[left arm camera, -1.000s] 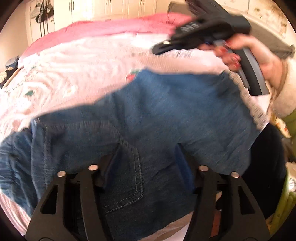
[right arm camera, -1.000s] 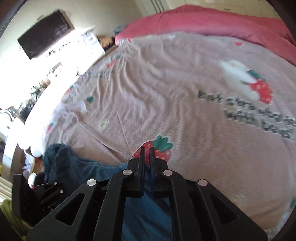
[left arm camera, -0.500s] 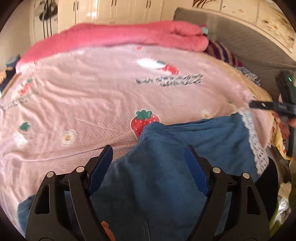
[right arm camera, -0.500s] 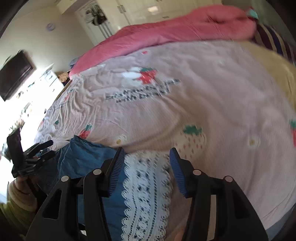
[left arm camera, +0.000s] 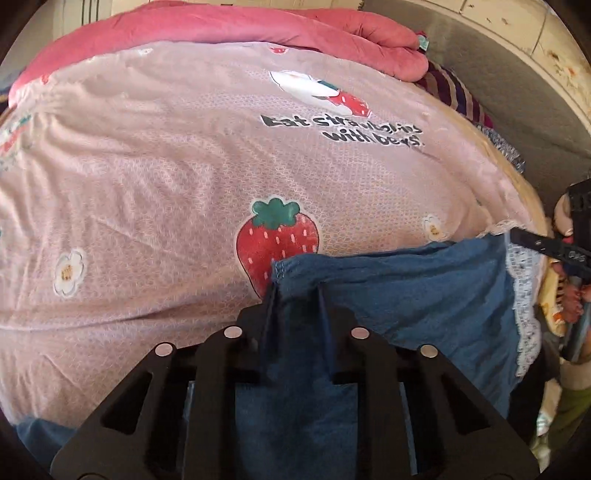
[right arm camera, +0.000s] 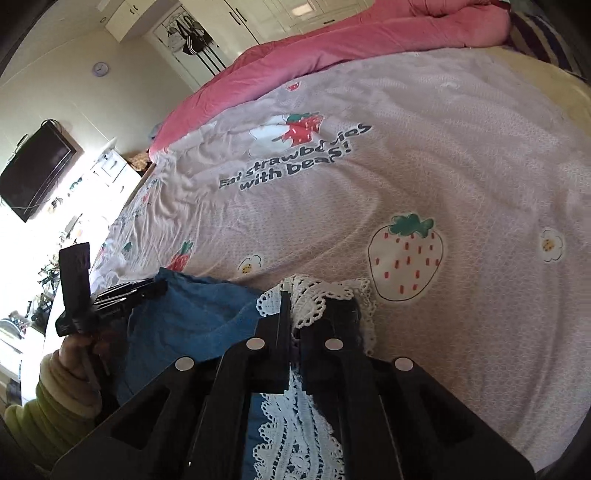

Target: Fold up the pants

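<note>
Blue denim pants (left arm camera: 406, 288) with a white lace hem (right arm camera: 306, 299) lie at the near edge of a bed. My left gripper (left arm camera: 295, 295) is shut on a corner of the denim, the cloth pinched between its fingers. My right gripper (right arm camera: 306, 306) is shut on the lace hem edge. In the left wrist view the right gripper (left arm camera: 543, 247) shows at the pants' far right corner. In the right wrist view the left gripper (right arm camera: 122, 295) shows at the left corner of the denim (right arm camera: 192, 314).
The bed carries a pink strawberry-print sheet (left arm camera: 184, 166) and a rolled pink duvet (left arm camera: 258, 26) at the far side. A wall TV (right arm camera: 33, 170) and cluttered shelves stand left of the bed. A grey headboard (left arm camera: 517, 74) rises at the right.
Both grippers were open half a second ago and have closed on the pants: left on the denim corner, right on the lace hem. Both views have moved closer to the bed surface.
</note>
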Available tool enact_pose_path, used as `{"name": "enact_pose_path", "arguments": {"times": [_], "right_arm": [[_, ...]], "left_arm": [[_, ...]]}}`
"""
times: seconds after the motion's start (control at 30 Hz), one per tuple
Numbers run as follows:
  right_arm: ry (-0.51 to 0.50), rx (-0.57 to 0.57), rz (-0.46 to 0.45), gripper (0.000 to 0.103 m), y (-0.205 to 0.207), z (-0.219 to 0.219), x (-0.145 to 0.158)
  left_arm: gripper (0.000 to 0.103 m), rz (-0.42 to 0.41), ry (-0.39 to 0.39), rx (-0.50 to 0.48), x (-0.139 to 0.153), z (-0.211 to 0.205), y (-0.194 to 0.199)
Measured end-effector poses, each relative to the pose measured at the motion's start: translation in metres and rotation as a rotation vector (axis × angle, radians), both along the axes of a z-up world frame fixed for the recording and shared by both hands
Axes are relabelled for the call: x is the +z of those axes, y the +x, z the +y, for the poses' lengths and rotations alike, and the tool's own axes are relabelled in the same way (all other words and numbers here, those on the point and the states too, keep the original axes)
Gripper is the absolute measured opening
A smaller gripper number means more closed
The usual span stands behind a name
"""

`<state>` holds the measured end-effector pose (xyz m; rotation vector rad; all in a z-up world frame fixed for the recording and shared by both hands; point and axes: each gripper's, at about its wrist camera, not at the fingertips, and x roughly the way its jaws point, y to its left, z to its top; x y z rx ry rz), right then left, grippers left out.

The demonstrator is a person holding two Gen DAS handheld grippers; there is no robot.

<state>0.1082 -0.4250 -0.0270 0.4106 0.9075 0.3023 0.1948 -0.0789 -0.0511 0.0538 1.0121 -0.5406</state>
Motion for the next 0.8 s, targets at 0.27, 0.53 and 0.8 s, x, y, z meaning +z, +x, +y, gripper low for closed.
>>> {"name": "enact_pose_path", "arguments": {"times": [0.27,0.53,0.8], "right_arm": [[-0.058,-0.022,0.029,0.003,0.002,-0.004,-0.024],[-0.091,-0.039,0.007,0.003,0.001,-0.001,-0.023],[-0.200,-0.098,-0.084,0.049,-0.029,0.004,0.009]], "left_arm": [[0.010,-0.034,0.014,0.013,-0.003,-0.002,0.004],[0.010,-0.055,0.019,0.021,-0.002,-0.003,0.003],[0.010,-0.098,0.015,0.028,0.014,0.000,-0.014]]}}
